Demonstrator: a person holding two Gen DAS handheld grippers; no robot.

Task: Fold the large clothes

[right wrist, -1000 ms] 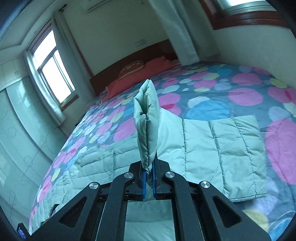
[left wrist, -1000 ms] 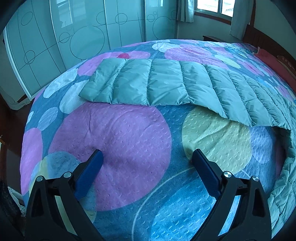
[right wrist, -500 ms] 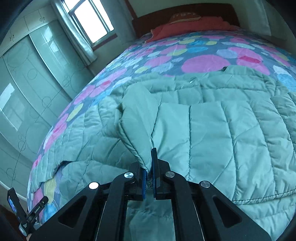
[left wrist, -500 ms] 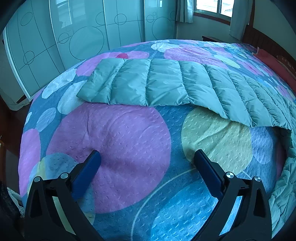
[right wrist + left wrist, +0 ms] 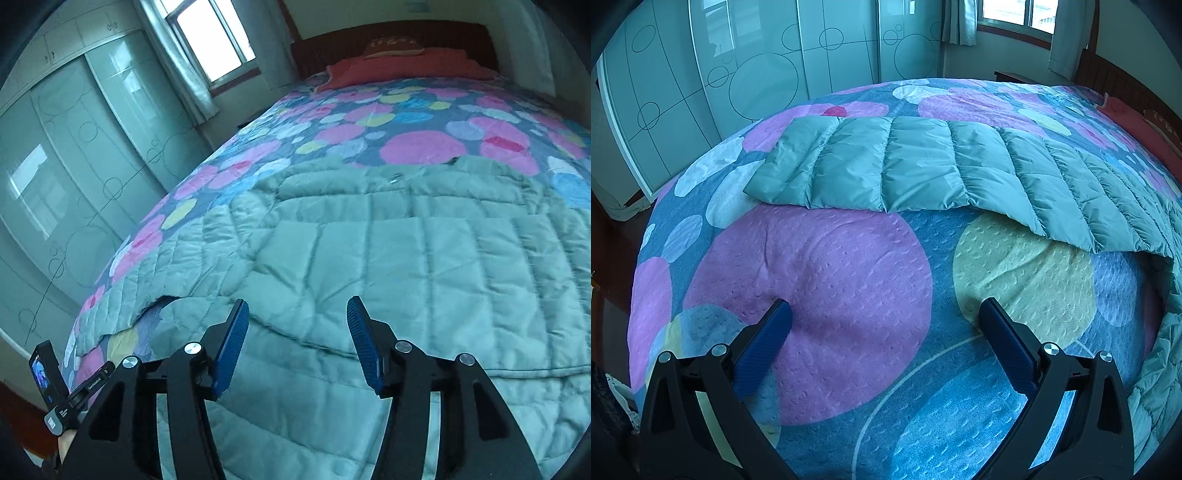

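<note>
A pale green quilted down coat point(image 5: 424, 258) lies spread on the bed, one sleeve folded flat across its body. My right gripper point(image 5: 297, 317) hovers just over that folded sleeve; its jaws are opening and nothing is between the blue pads. In the left wrist view the coat's other sleeve point(image 5: 886, 166) stretches out flat over the spotted bedspread. My left gripper point(image 5: 884, 314) stands open low over the bedspread, well short of that sleeve, holding nothing.
The bed wears a bedspread point(image 5: 831, 277) with large pink, blue and yellow circles. Red pillows point(image 5: 406, 66) and a wooden headboard lie at the far end. Glass wardrobe doors point(image 5: 738, 66) line the wall beyond the bed. The other handheld device point(image 5: 48, 373) shows at lower left.
The right gripper carried the raised sleeve end down onto the coat, then let go and opened; the sleeve now lies flat. The left gripper stayed put, open.
</note>
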